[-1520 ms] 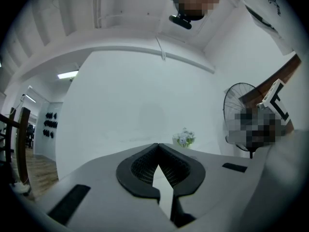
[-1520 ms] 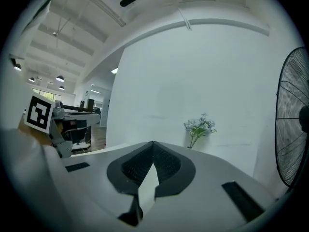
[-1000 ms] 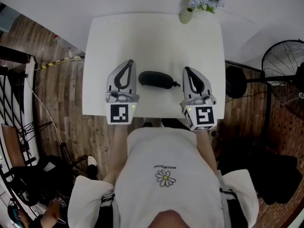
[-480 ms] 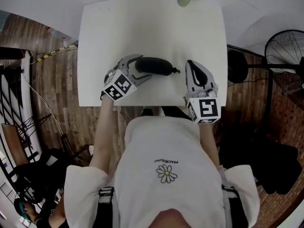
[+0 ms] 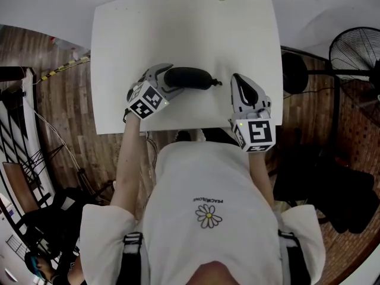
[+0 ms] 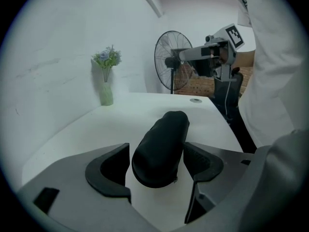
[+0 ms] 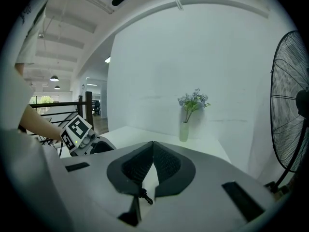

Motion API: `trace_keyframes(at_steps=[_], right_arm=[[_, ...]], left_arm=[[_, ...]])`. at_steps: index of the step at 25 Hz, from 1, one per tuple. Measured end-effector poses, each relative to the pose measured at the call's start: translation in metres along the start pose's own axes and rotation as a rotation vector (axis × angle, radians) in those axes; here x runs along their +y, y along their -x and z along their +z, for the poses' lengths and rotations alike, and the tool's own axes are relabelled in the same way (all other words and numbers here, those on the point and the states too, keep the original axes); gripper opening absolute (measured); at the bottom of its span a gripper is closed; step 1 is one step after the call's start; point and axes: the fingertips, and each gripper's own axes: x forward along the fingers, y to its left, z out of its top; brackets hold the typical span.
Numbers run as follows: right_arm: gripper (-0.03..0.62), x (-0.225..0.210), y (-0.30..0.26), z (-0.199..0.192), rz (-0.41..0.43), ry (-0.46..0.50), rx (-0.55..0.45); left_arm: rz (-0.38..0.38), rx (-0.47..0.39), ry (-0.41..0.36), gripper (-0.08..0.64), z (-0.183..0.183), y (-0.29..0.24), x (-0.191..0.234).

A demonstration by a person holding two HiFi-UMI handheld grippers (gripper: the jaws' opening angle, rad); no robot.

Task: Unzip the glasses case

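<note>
Case [image 5: 189, 78] is seen zipped on the table [image 5: 178, 28]; its left end is now straddled by the left gripper [image 5: 165, 81], lowered onto it with jaws just spread, not pressed; the right gripper [image 5: 237, 81] is held closed, empty, near the pull [image 5: 218, 83]; clamping is judged next.

We read one line of small print on the white shirt [image 5: 205, 177], upside down above a daisy emblem [image 5: 206, 219]; it appears to say "PEACE&LOVE". The left marker cube [image 5: 146, 103] and the right marker cube [image 5: 254, 134] carry black-and-white square codes only.
</note>
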Motion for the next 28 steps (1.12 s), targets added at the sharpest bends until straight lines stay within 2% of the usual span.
trace_keyframes(at_steps=[4, 7, 16, 21, 28], right_arm=[[0.007, 0.002, -0.001, -0.001, -0.006, -0.003, 0.008], [0.007, 0.003, 0.001, -0.005, -0.010, -0.005, 0.017], [0.006, 0.012, -0.003, -0.005, 0.013, -0.007, 0.021], [0.006, 0.018, -0.002, -0.004, 0.025, -0.005, 0.021], [0.008, 0.024, -0.001, -0.009, 0.039, -0.008, 0.032]], left_arm=[[0.003, 0.013, 0.015, 0.344, -0.005, -0.001, -0.001], [0.041, 0.018, 0.049, 0.339, -0.005, 0.001, -0.003], [0.225, 0.022, 0.269, 0.316, -0.010, 0.004, -0.014], [0.169, -0.007, 0.380, 0.328, -0.010, 0.002, -0.034], [0.111, -0.005, 0.402, 0.328, -0.005, 0.006, -0.049]])
